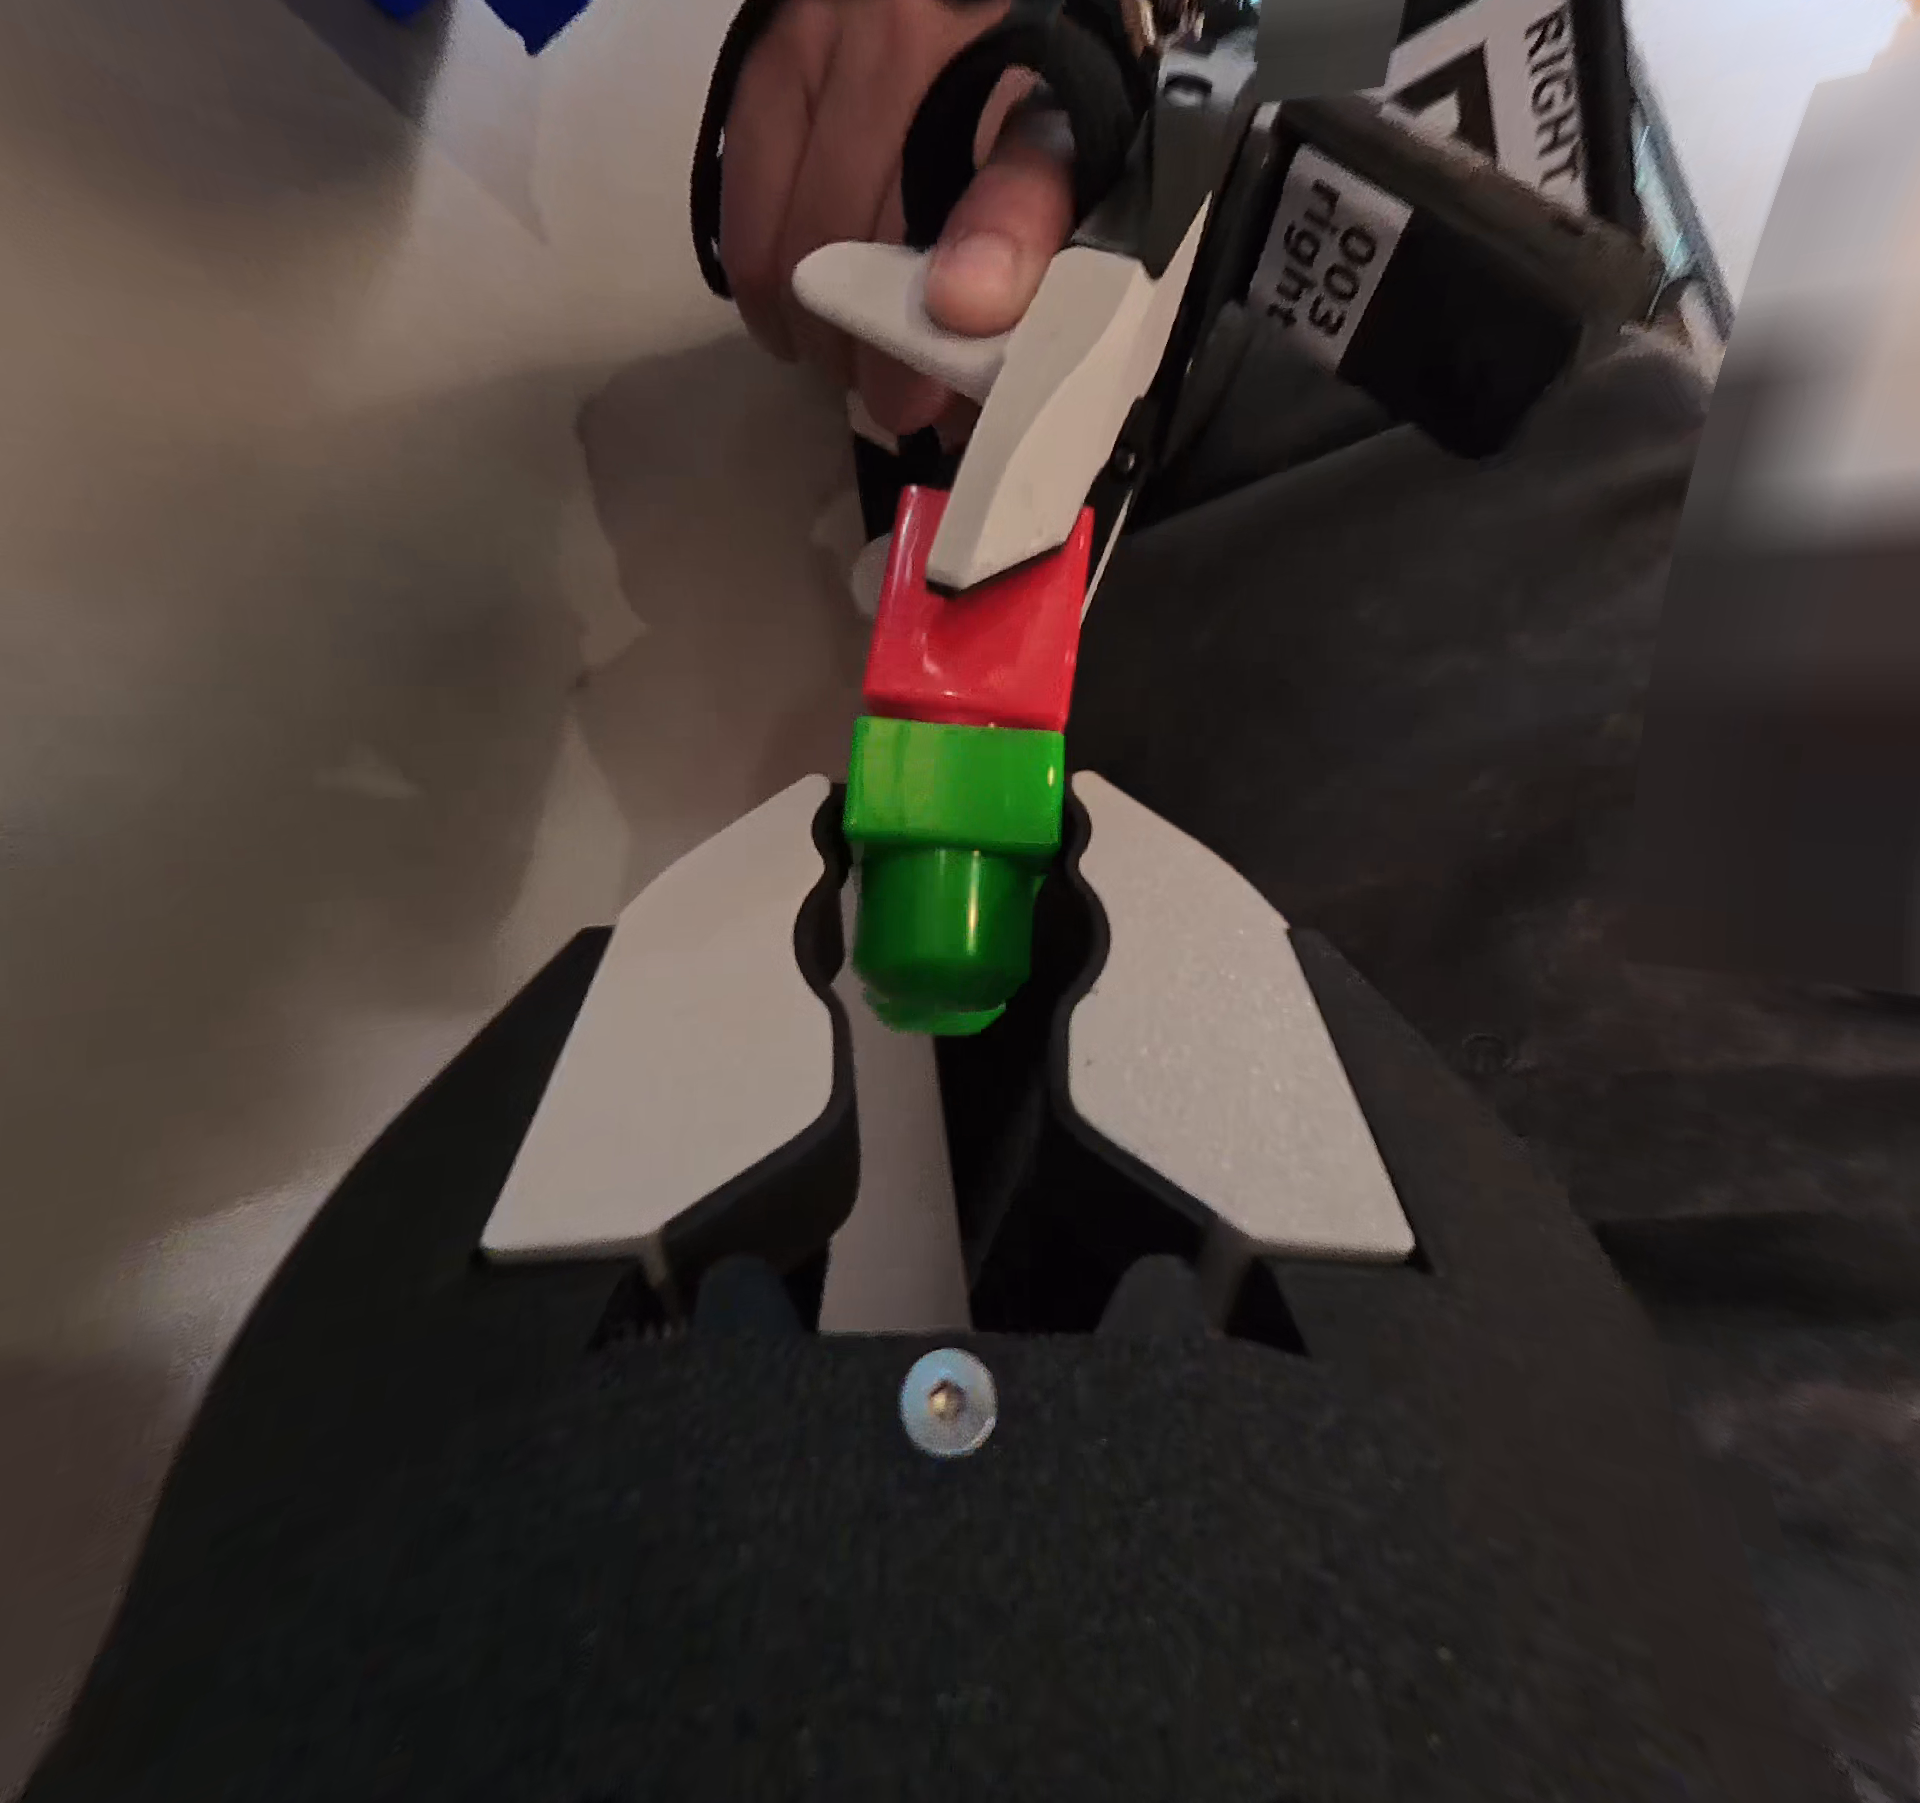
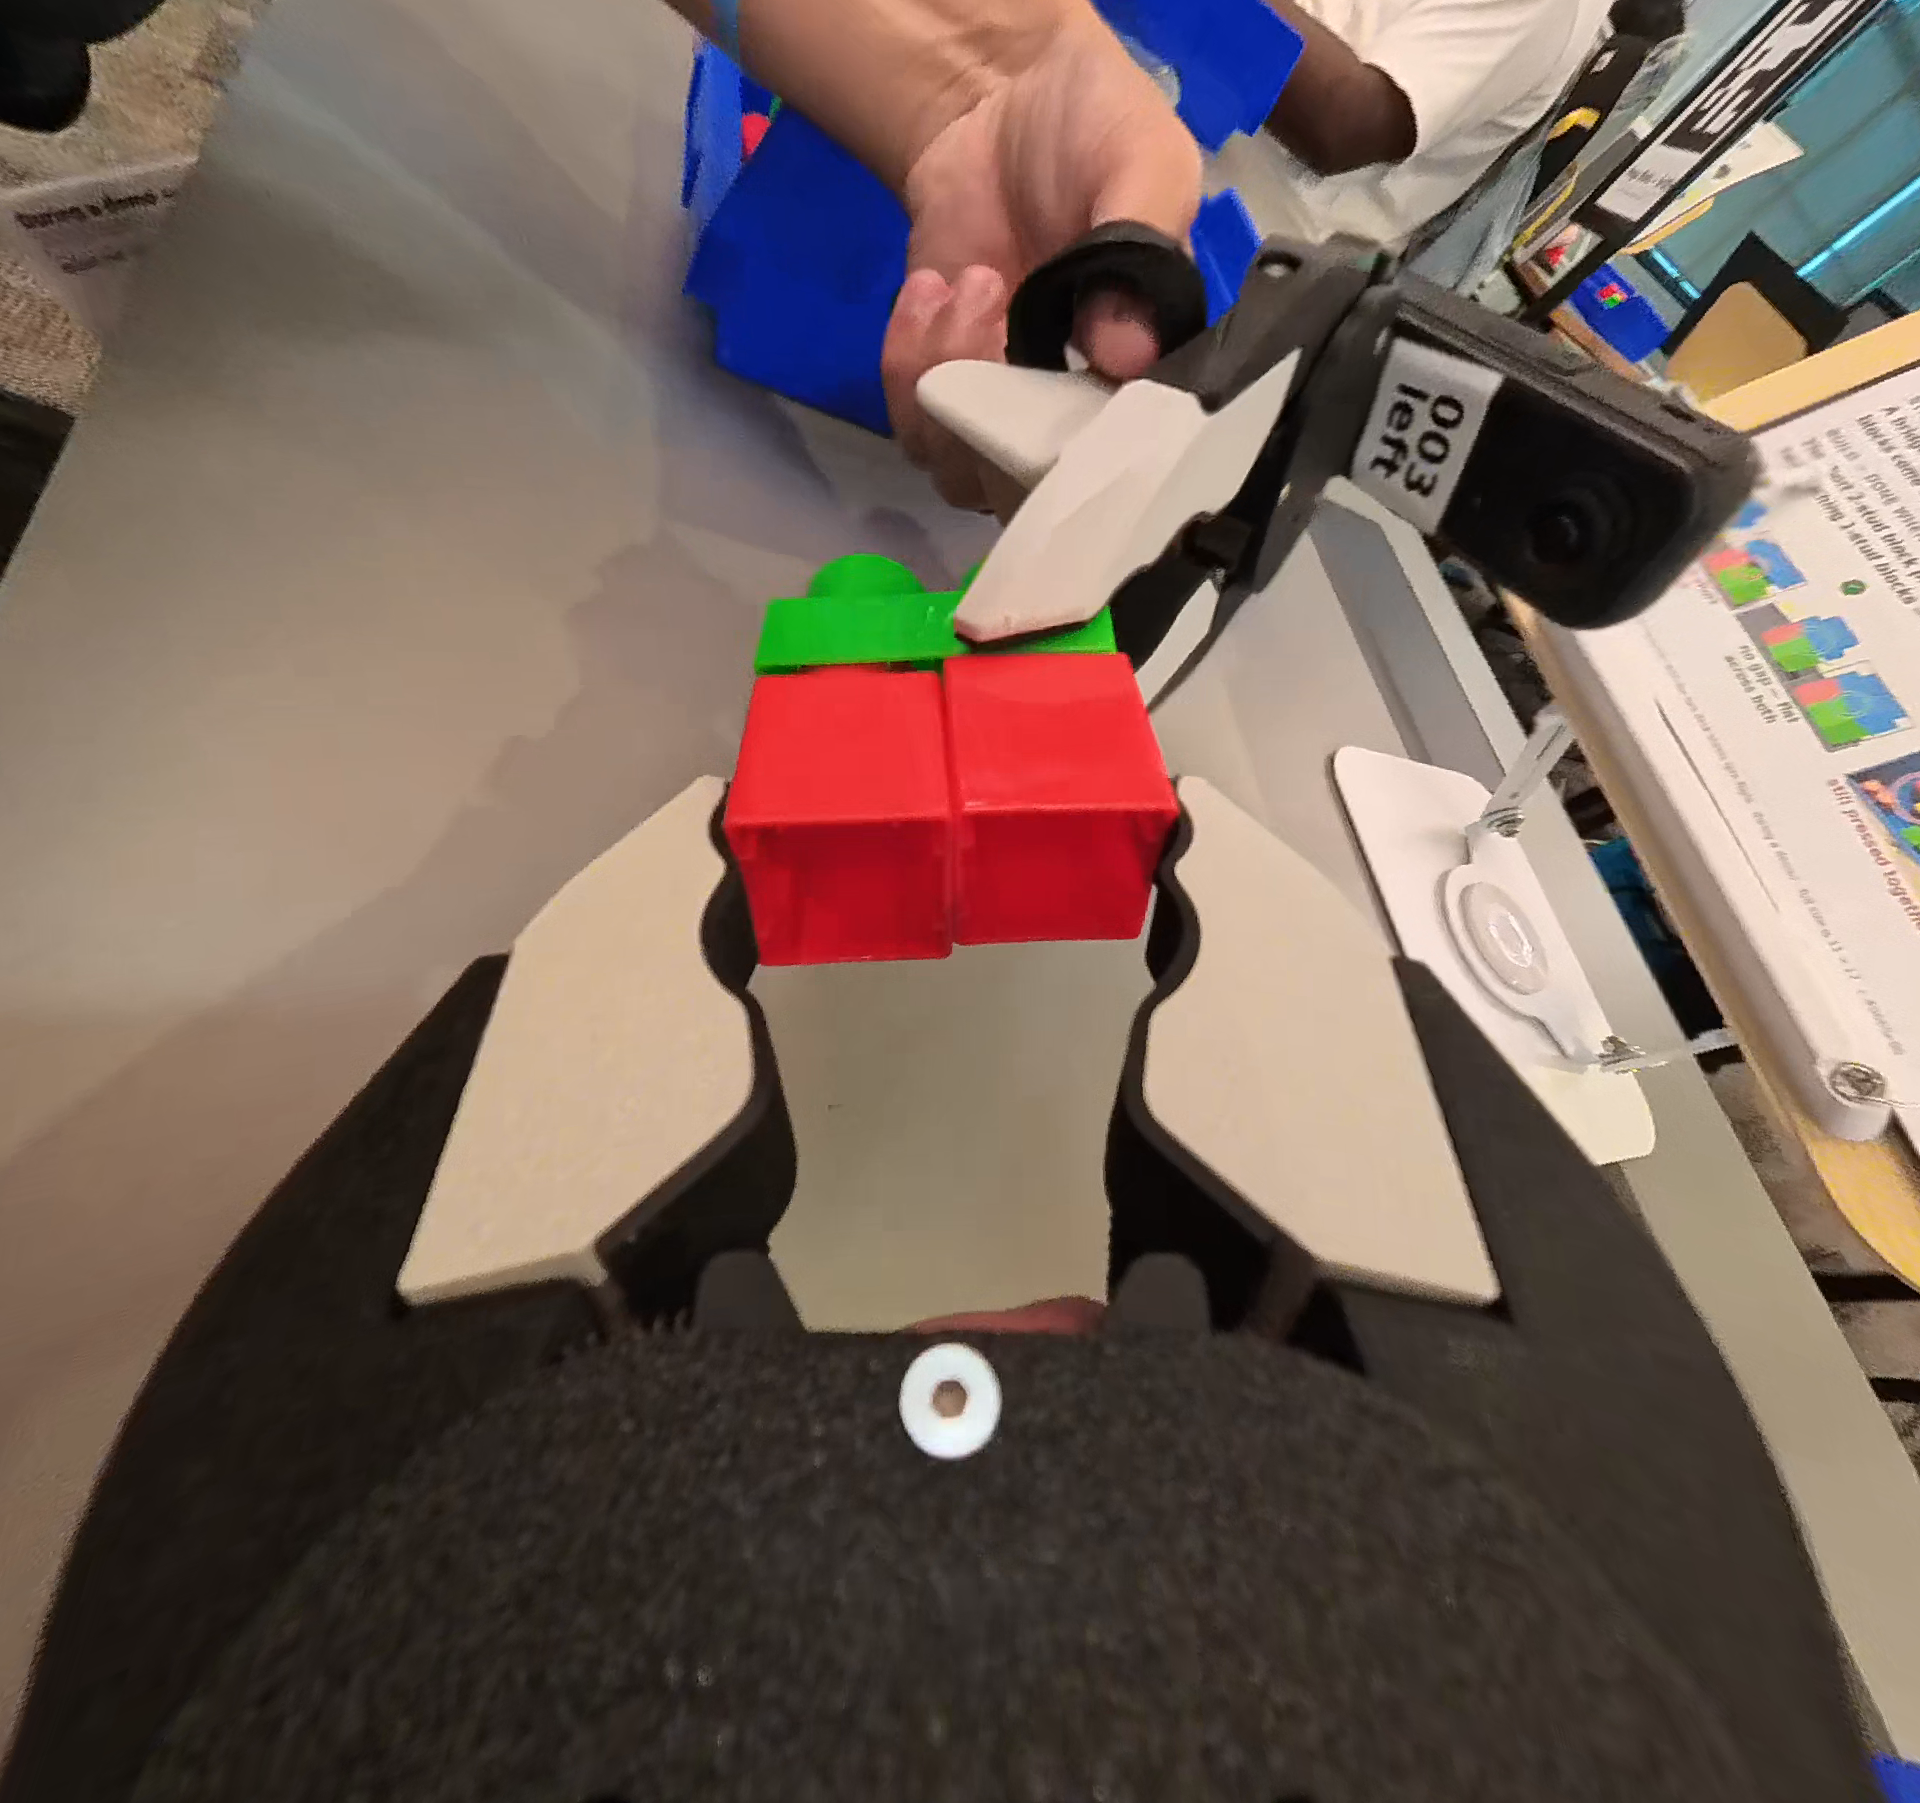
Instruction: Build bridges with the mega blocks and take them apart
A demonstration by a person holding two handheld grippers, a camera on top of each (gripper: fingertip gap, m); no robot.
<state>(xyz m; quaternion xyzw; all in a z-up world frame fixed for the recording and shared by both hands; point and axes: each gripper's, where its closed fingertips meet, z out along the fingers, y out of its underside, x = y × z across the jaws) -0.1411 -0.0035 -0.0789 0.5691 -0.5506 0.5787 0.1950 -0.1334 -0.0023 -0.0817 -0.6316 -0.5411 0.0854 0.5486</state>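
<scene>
The green block (image 1: pixel 951 818) sits clamped in the left gripper (image 1: pixel 951 870), studs toward its camera; directly beyond it the two red blocks (image 2: pixel 951 808) sit clamped in the right gripper (image 2: pixel 951 860), so separation runs along that shared line

Your left gripper's (image 1: pixel 954 823) far finger is hidden behind the green block (image 1: pixel 951 870) in the right wrist view, and your right gripper's (image 2: pixel 951 844) far finger hides behind the red blocks (image 2: pixel 951 818) in the left wrist view. The blue bin (image 2: pixel 821 267) is blurred and partly covered by your hand (image 2: pixel 1018 164). The surface (image 2: pixel 364 558) smears with motion blur. The instruction sheet (image 2: pixel 1829 673) runs off the right edge.
</scene>
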